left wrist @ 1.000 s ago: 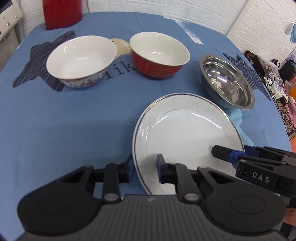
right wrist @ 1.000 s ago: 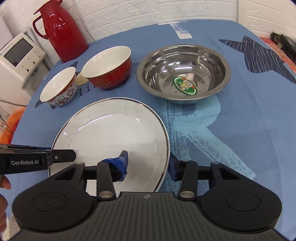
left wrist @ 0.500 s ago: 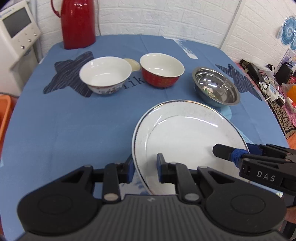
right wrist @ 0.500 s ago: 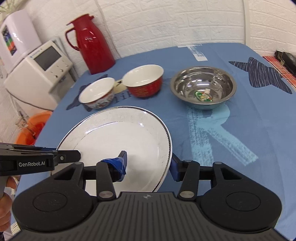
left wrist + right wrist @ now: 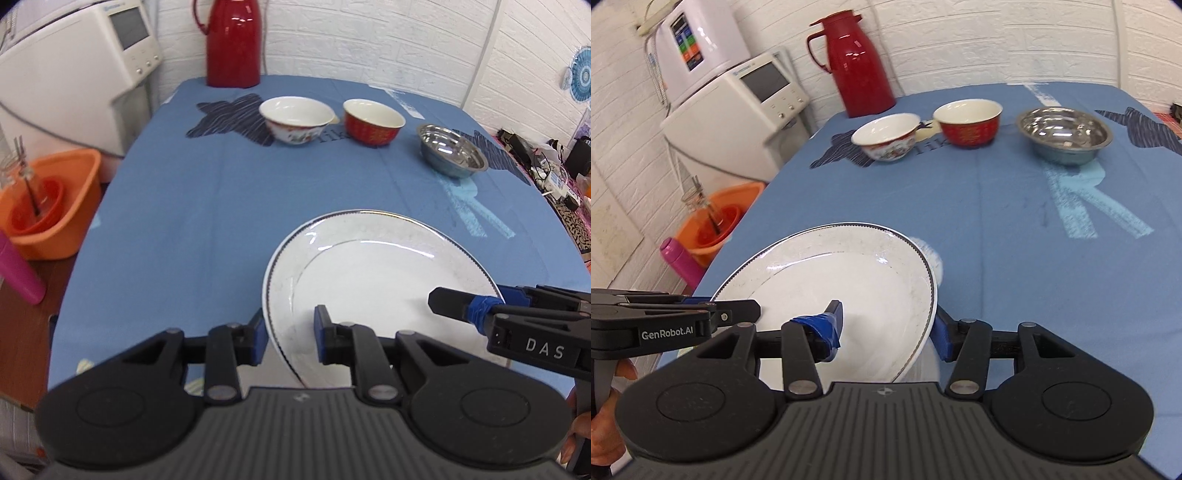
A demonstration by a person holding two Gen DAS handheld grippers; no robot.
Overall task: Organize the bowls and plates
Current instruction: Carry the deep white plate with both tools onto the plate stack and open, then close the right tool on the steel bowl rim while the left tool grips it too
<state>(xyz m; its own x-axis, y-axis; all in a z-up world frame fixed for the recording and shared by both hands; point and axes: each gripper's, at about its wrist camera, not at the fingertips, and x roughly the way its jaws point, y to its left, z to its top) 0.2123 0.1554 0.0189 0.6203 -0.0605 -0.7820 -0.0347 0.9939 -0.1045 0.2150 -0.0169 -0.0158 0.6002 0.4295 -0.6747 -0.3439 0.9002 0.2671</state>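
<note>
Writing: "DAS" on my right gripper [image 5: 461, 306], "GenRobot.AI" on my left gripper [image 5: 746, 312].
Grip: both clamp 1 plate [image 5: 369, 280].
Beyond plate: 3 bowls.

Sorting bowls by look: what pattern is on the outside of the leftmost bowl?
White bowl with a red floral band outside; clearest in the right wrist view.
</note>
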